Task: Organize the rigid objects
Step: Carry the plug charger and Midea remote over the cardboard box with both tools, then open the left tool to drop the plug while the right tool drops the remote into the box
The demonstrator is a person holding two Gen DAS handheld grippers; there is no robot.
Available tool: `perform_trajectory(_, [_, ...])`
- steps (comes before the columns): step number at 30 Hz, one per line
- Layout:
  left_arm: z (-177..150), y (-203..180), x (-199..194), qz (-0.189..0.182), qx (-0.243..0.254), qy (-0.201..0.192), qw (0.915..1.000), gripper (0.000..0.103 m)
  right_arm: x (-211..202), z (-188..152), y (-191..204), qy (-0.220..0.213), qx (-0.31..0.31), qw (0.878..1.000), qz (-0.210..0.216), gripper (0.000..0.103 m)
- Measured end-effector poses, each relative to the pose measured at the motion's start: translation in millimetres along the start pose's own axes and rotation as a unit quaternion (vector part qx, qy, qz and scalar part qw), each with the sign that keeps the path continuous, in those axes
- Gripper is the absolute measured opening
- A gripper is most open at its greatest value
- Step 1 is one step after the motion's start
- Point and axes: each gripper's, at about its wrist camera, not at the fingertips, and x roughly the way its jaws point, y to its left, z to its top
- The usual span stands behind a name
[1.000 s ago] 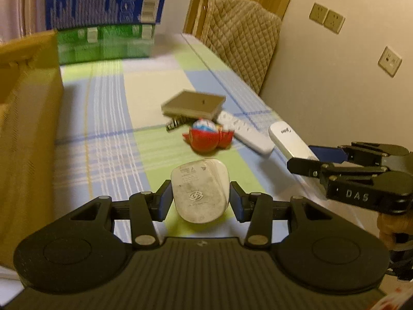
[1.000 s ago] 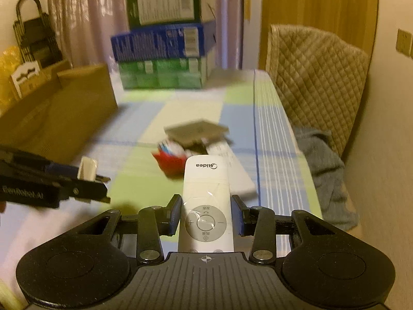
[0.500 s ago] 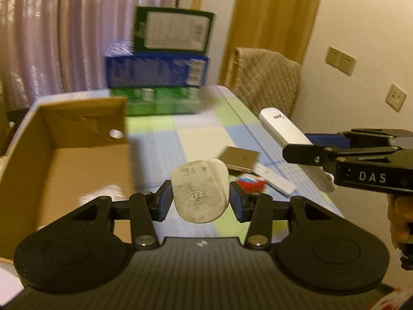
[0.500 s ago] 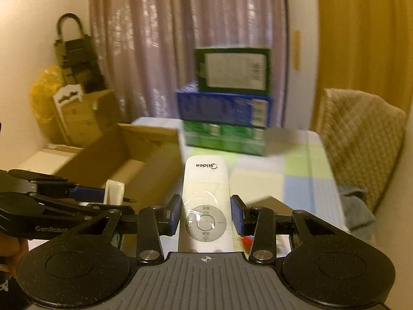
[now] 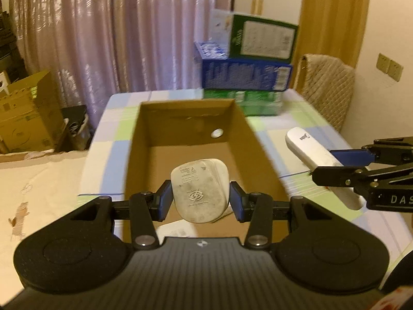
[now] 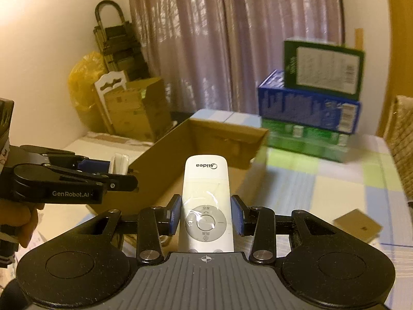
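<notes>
Left gripper (image 5: pixel 200 199) clamps plug (image 5: pixel 200 192) over box (image 5: pixel 260 155) — right gripper (image 6: pixel 206 215) clamps remote (image 6: pixel 206 201).

Home: curtains (image 5: pixel 124 33), clothed table (image 5: pixel 304 118)

We see a table w/ a checked cloth (image 6: pixel 343 193). On it: open cardboard box (image 5: pixel 245 139) mid-table, stack of three cartons (image 6: pixel 309 129) at the far end, a small tan flat box (image 6: pixel 357 225) near the right edge.
</notes>
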Motion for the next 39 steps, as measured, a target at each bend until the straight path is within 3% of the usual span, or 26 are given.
perform_trajectory(4, [-7, 20, 7, 0.005, 0.006, 0.019, 0.9998, 0.041, 20, -4, 8, 0.014, 0.002, 1.0, 0.005, 0.038])
perform_trajectory(13, [-24, 28, 30, -0.004, 0.004, 0.04, 0.9992, 0.041, 49, -12, 10, 0.035, 0.006, 0.999, -0.016, 0.038])
perform_trajectory(39, [-33, 17, 53, -0.033, 0.003, 0.064, 0.9974, 0.041, 61, -20, 14, 0.05, 0.009, 0.999, -0.019, 0.038])
